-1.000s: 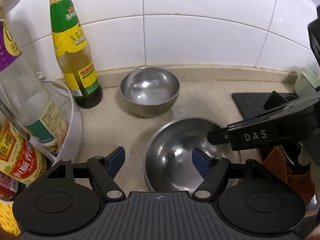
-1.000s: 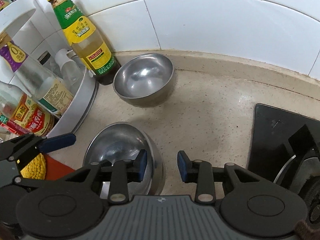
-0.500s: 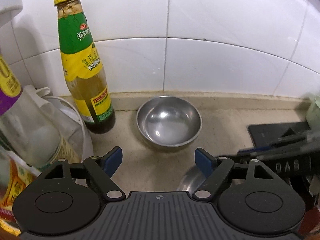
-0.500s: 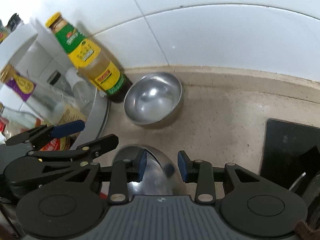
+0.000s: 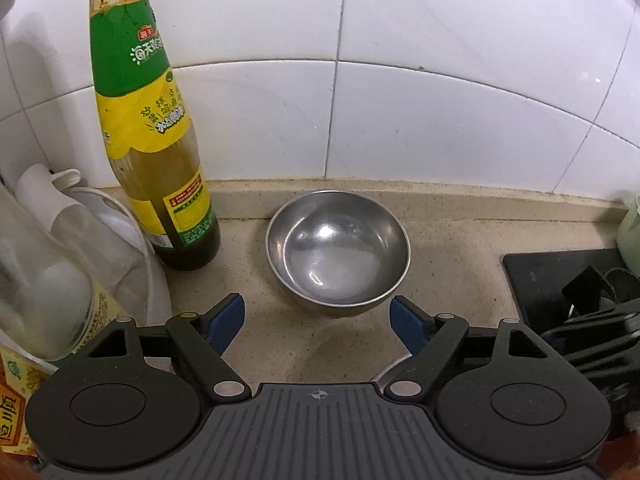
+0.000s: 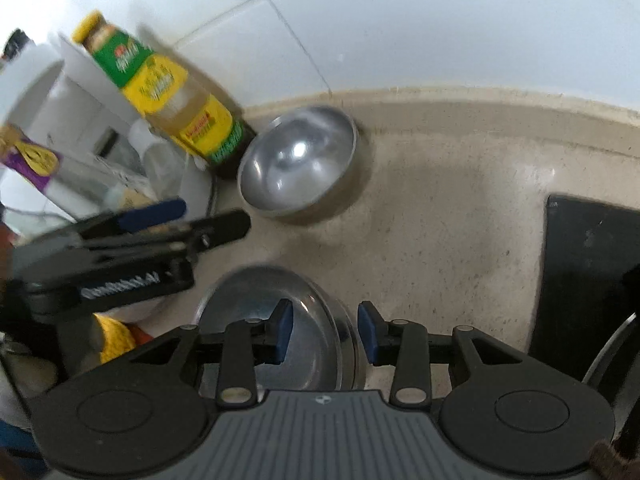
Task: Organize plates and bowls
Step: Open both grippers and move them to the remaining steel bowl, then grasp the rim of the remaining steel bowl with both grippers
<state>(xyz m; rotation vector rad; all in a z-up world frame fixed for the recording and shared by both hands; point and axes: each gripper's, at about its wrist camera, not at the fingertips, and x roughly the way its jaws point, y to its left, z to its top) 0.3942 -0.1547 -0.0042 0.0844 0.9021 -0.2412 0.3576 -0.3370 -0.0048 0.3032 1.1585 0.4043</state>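
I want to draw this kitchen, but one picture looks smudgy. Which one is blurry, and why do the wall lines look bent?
The right wrist view is smeared, most on the sauce bottle and the left gripper; the left wrist view is sharp, with a bright glint inside the small steel bowl. In both views the fisheye lens curves the wall tiles' straight lines.

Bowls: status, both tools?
Left tool open, empty, facing small bowl by the wall. Right tool straddles big bowl's rim, pads not touching. Sauce bottle close beside small bowl.
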